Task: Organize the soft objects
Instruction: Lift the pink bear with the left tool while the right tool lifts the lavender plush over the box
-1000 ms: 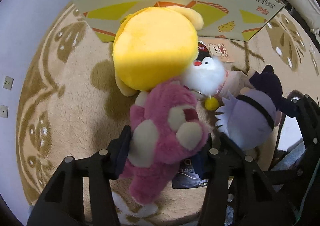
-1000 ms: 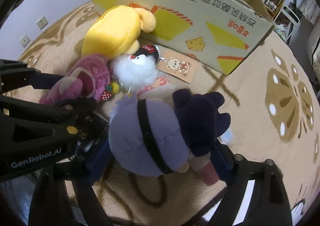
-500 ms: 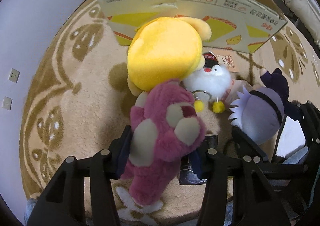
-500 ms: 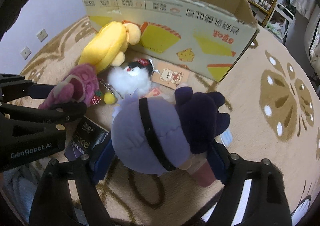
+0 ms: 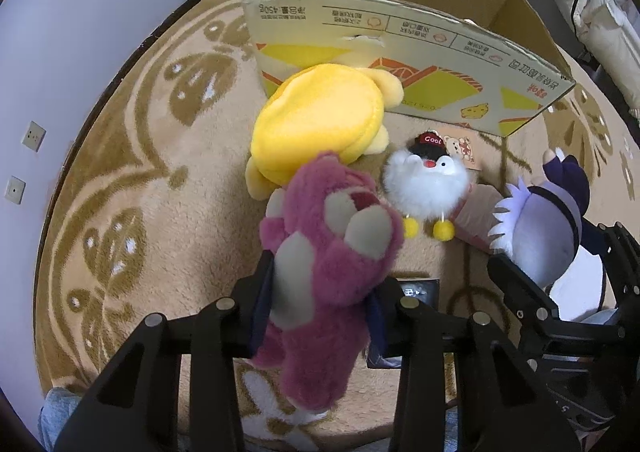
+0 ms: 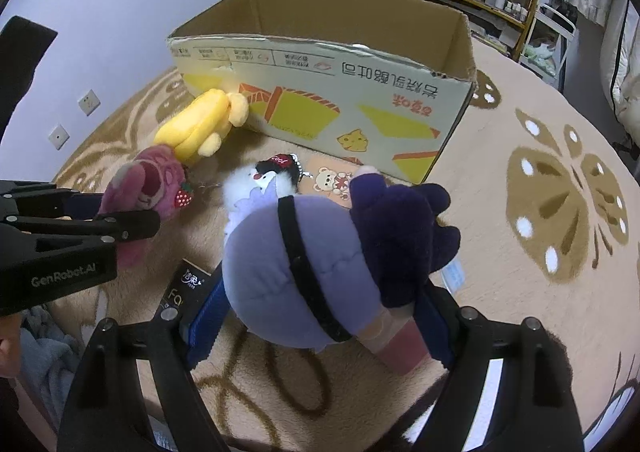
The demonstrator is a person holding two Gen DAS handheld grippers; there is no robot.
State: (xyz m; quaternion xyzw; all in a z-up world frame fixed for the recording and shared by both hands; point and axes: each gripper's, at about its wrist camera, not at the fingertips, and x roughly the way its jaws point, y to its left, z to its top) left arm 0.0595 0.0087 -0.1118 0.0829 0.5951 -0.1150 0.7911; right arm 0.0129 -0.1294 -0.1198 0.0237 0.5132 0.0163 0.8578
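In the left wrist view, the left claw [image 5: 320, 304] is clamped on the pink plush bear [image 5: 328, 260], and its jaws are closing further on the fur; the pads press into the toy's sides, with its pale paws pointing away from the claw and its lower body hanging back between the fingers. Just ahead of the claw lies the yellow plush [image 5: 320, 128], touching the bear's far end and resting against the front wall of the open cardboard box [image 5: 400, 40], which stands farther ahead. Ahead and to the right, the white fluffy penguin toy [image 5: 426, 188] with a black cap lies on the rug [image 5: 120, 172]. To the far right, the right claw's black frame carries the lavender plush [image 5: 540, 228]. A dark packet [image 5: 416, 290] lies on the rug below the left claw.

In the right wrist view, the right claw [image 6: 320, 304] is clamped on the lavender plush [image 6: 296, 264], its blue pads wide apart and pressed against the round body on one side and the dark purple part [image 6: 400, 228] on the other. To the left of this claw, the left claw [image 6: 120, 220] grips the pink plush bear [image 6: 152, 184]. Ahead lie the penguin toy [image 6: 256, 184], a bear-printed card [image 6: 332, 182] and the yellow plush [image 6: 200, 124], with the box [image 6: 340, 92] beyond them, open side up on the rug [image 6: 540, 192].
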